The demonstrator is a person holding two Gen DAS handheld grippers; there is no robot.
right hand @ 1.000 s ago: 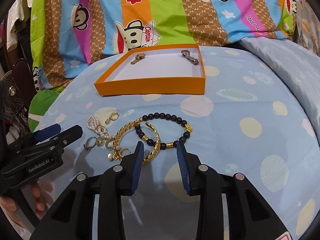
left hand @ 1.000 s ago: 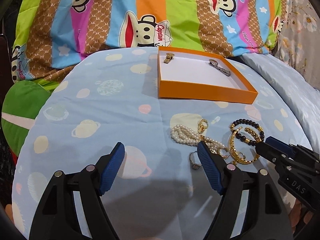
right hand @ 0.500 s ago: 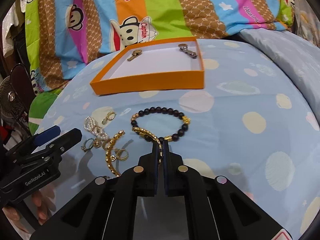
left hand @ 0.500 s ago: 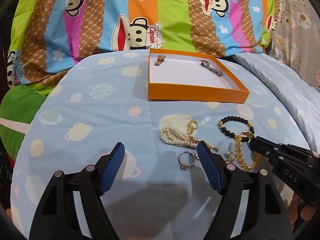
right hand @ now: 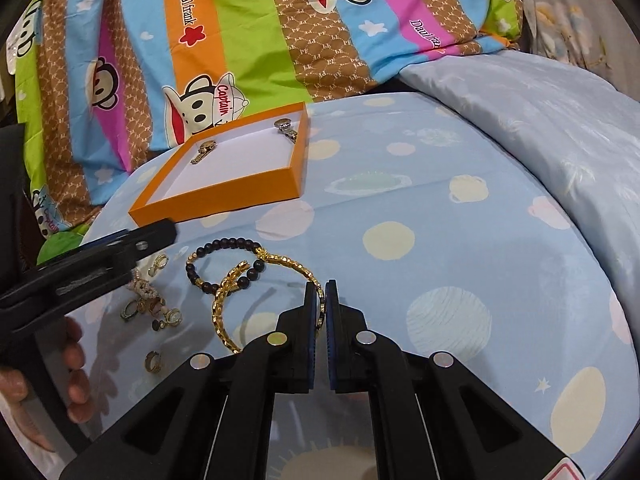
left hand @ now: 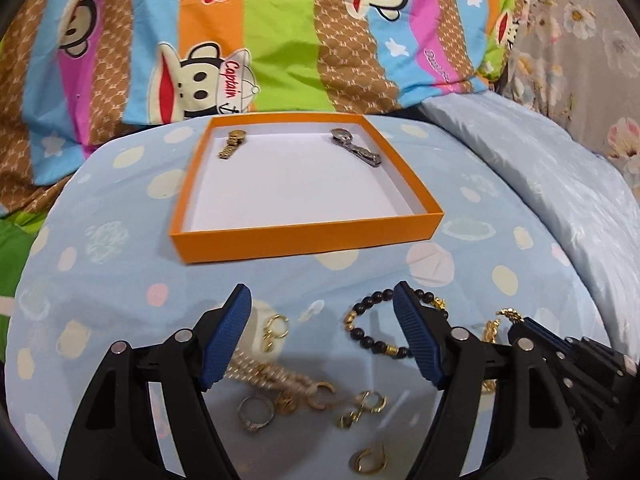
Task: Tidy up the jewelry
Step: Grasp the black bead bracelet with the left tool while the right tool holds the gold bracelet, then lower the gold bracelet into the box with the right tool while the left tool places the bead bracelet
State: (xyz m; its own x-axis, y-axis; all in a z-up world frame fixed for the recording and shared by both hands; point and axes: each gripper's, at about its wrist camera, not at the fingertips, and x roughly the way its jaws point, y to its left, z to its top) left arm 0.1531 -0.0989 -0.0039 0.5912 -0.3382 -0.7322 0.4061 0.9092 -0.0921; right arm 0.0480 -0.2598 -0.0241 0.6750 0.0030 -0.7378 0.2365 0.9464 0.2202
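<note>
My right gripper [right hand: 320, 292] is shut on a gold bangle [right hand: 224, 304] and holds it just above the blue bedsheet. A black bead bracelet [right hand: 218, 248] lies under the bangle's far end. My left gripper [left hand: 322, 320] is open over the small pieces: a pearl string [left hand: 272, 376], a silver ring [left hand: 256, 414], several gold earrings [left hand: 362, 408] and the bead bracelet [left hand: 370, 332]. The orange tray [left hand: 308, 236] stands beyond, holding a gold watch [left hand: 232, 144] and a silver watch [left hand: 354, 146]; it also shows in the right wrist view [right hand: 224, 196].
A striped monkey-print quilt [left hand: 280, 40] rises behind the tray. A pale blue duvet [right hand: 540, 112] bulges at the right. The left gripper's arm [right hand: 80, 268] and a hand cross the left of the right wrist view.
My right gripper has shut on the gold bangle and drawn it right, away from the pile. My left gripper has moved forward over the rings and pearls, staying open.
</note>
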